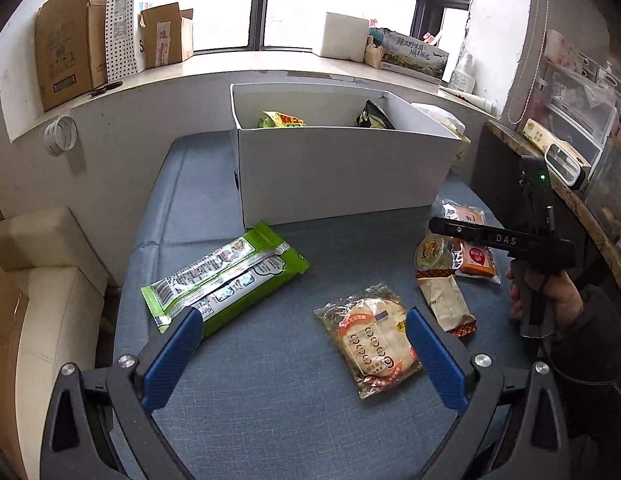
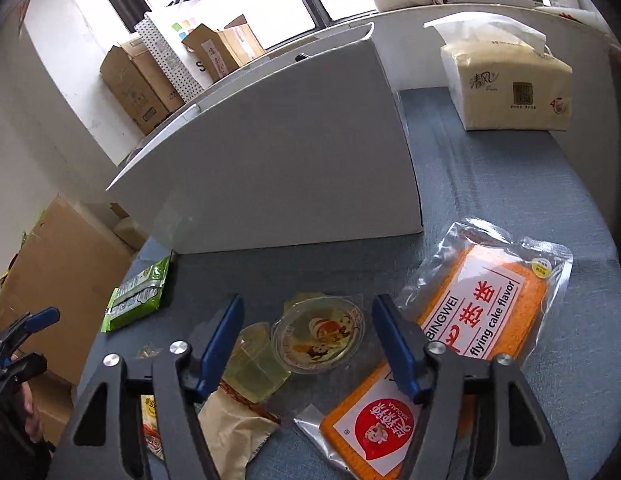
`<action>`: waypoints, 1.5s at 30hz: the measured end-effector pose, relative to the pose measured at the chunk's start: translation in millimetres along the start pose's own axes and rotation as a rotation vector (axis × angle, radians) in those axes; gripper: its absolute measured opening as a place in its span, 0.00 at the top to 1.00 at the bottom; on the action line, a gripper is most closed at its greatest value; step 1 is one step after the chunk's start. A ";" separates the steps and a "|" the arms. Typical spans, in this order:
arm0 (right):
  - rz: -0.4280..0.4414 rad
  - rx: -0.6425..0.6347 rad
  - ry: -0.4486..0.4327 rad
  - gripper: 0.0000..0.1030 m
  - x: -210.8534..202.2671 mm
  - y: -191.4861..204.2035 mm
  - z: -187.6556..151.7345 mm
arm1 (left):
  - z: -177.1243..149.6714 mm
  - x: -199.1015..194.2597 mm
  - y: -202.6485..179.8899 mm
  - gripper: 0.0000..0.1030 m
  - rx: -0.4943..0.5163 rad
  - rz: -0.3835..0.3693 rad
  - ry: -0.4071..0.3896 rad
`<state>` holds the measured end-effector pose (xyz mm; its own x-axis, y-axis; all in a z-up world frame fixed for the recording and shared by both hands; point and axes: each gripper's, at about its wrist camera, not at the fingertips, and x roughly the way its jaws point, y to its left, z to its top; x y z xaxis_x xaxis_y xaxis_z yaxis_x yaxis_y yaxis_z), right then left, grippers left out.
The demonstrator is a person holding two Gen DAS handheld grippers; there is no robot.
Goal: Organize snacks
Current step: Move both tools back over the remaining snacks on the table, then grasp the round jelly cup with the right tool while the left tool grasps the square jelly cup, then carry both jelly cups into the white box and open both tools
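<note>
A white box [image 1: 334,172] stands at the back of the blue table and holds two snack packs [image 1: 282,120]. My left gripper [image 1: 302,320] is open and empty above the table, between a long green packet [image 1: 226,276] and a clear bag of round cakes [image 1: 370,338]. My right gripper [image 2: 306,316] is open, its fingers on either side of a jelly cup [image 2: 318,334], with a second jelly cup [image 2: 252,364] just beside it. Two orange cake packs [image 2: 482,304] [image 2: 370,428] and a beige packet [image 2: 230,428] lie around it. The right gripper also shows in the left wrist view [image 1: 434,226].
A tissue pack [image 2: 506,88] stands right of the white box [image 2: 286,160]. Cardboard boxes [image 1: 66,52] line the window sill. A tape roll [image 1: 62,134] hangs on the wall. Shelves with containers [image 1: 578,128] are at the right. More boxes [image 1: 38,280] sit left of the table.
</note>
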<state>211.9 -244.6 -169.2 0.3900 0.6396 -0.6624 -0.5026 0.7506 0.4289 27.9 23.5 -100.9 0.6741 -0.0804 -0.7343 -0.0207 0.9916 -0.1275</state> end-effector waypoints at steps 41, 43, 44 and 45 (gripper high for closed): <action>-0.119 -0.017 -0.139 0.55 -129.3 22.1 -26.5 | 49.9 116.5 -121.9 0.67 0.195 -0.171 0.150; -0.109 -0.024 -0.137 0.55 -125.9 27.3 -26.5 | 52.9 99.4 -111.7 0.67 0.165 -0.205 0.123; -0.104 -0.031 -0.135 0.55 -124.3 30.1 -26.3 | 54.1 89.3 -106.5 0.67 0.154 -0.219 0.106; -0.099 -0.036 -0.132 0.55 -122.5 32.7 -26.2 | 55.3 80.4 -100.1 0.67 0.145 -0.231 0.089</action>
<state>127.5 -302.8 -90.1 0.5354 0.5809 -0.6131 -0.4835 0.8060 0.3414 125.1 -76.7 -110.3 0.5808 -0.3078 -0.7536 0.2362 0.9497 -0.2058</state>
